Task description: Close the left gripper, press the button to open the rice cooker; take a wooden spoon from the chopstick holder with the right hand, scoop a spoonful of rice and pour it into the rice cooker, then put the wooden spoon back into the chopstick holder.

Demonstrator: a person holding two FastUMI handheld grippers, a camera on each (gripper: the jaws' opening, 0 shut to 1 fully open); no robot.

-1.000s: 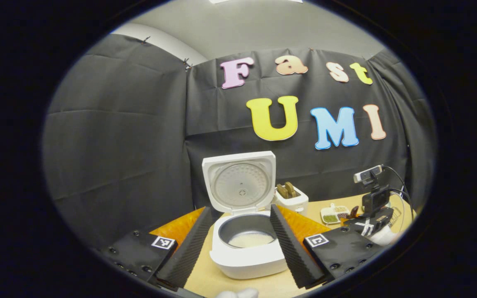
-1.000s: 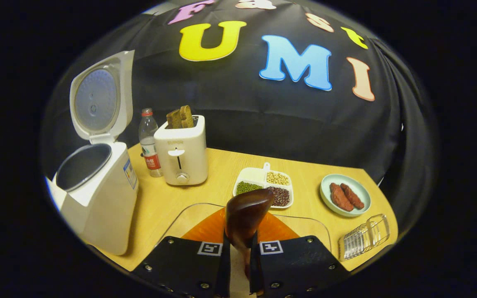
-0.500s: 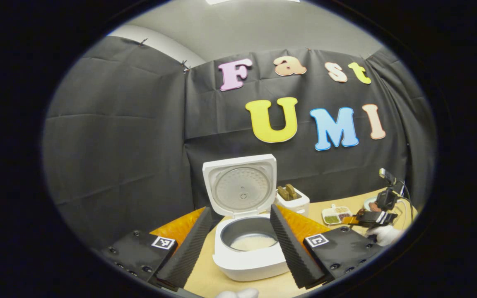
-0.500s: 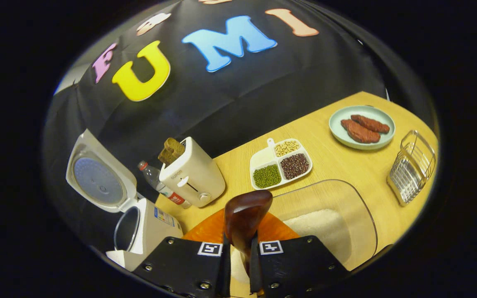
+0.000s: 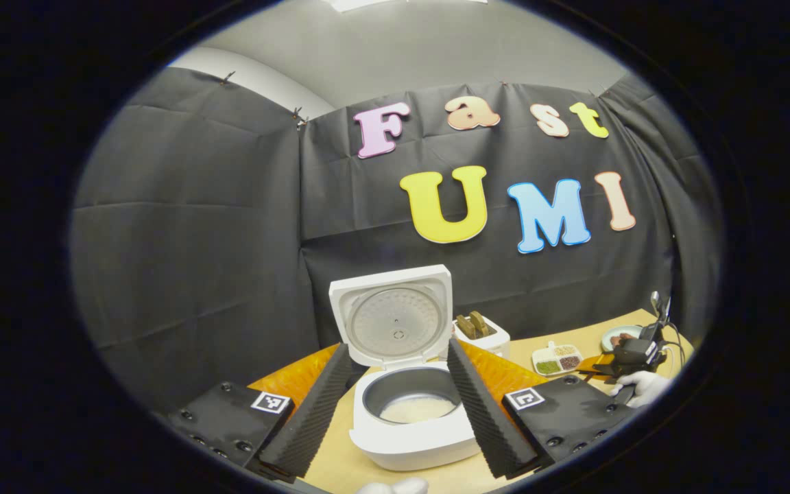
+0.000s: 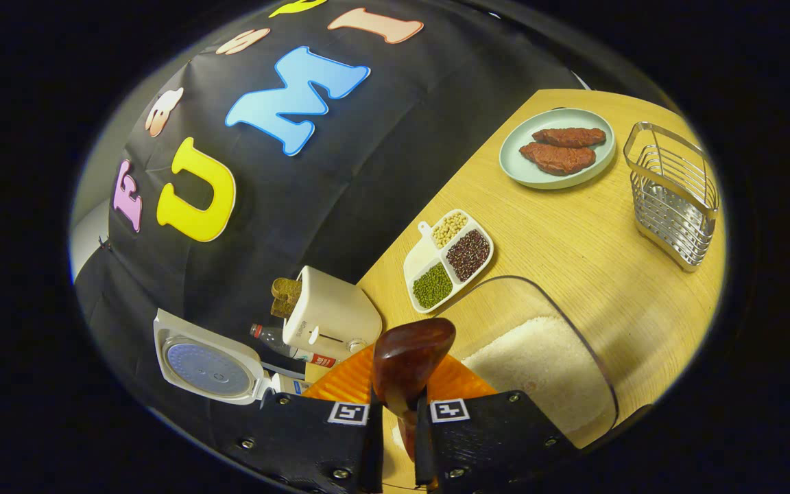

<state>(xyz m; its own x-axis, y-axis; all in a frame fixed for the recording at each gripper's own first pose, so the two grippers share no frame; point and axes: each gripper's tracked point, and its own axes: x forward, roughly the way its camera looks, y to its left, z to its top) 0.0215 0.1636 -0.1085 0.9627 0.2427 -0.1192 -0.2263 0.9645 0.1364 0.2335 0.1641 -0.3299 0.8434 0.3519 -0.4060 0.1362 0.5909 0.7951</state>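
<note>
The right gripper [image 6: 398,439] pinches the wooden spoon [image 6: 412,357] above the rice container [image 6: 539,363]. The left gripper [image 5: 395,412] gapes wide before the open rice cooker [image 5: 412,412].

Both the left gripper [image 5: 398,412] and the right gripper [image 6: 398,439] carry black screw-studded plates bearing square black-and-white markers, while the far hand [image 5: 635,387] wears what seems a white glove.

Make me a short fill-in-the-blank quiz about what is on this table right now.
1. The rice cooker has its lid ___.
2. The right tool is shut on a wooden ___.
3. The pale plate holds ___ pieces of brown food.
4. The divided dish has ___ compartments.

Answers: open; spoon; two; three
</note>
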